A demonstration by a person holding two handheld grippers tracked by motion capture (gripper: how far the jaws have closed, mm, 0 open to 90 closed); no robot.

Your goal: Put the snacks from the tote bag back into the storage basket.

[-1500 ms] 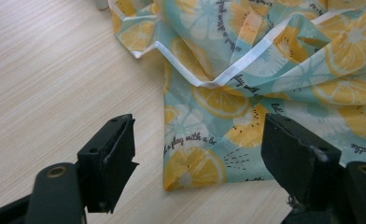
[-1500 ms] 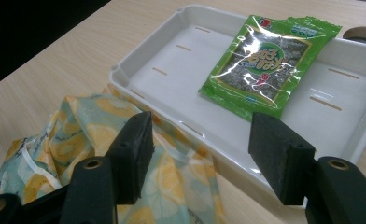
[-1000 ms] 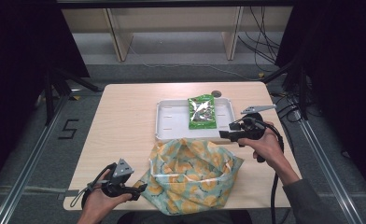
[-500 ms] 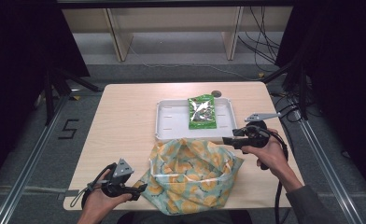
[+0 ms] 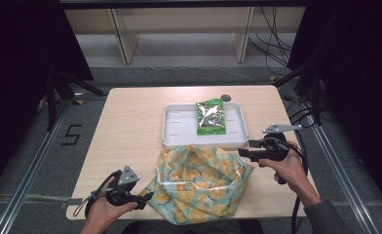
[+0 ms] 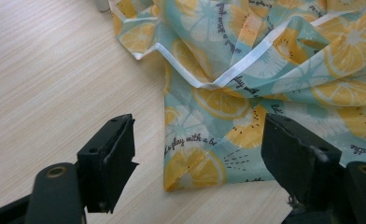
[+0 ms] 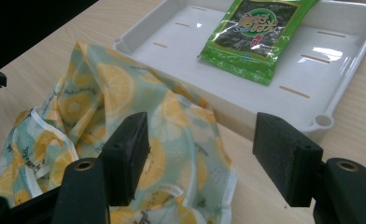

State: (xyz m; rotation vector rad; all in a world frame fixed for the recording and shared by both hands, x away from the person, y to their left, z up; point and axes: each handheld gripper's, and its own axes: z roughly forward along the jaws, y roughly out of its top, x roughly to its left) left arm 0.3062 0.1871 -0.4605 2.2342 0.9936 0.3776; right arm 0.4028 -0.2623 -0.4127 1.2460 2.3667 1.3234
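1. Lemon-print teal fabric bag (image 5: 201,183) lies crumpled on the counter (image 5: 130,126), near edge, mouth loose; likely awaiting opening.
2. Left hand-held gripper (image 6: 197,154) jaws apart over the bag's corner; right hand-held gripper (image 7: 202,154) apart, empty, aimed at its rim.
3. Green foil snack packet (image 5: 211,117) sits in the white plastic tray (image 5: 179,129), presumably staged for bagging.

The crumpled teal cloth bag printed with orange slices (image 5: 201,183) runs past the near edge of the pale wooden desk (image 5: 130,126), so its lowest fold is lost at the bottom of the high view. In the left gripper view the bag (image 6: 274,70) is cut off at the top and right edges. The print on the green foil snack packet (image 5: 211,117) is too small to read from above, and the top edge of the right gripper view clips the packet (image 7: 256,32). What the small dark round object (image 5: 225,97) behind the shallow white plastic tray (image 5: 179,126) is cannot be told.
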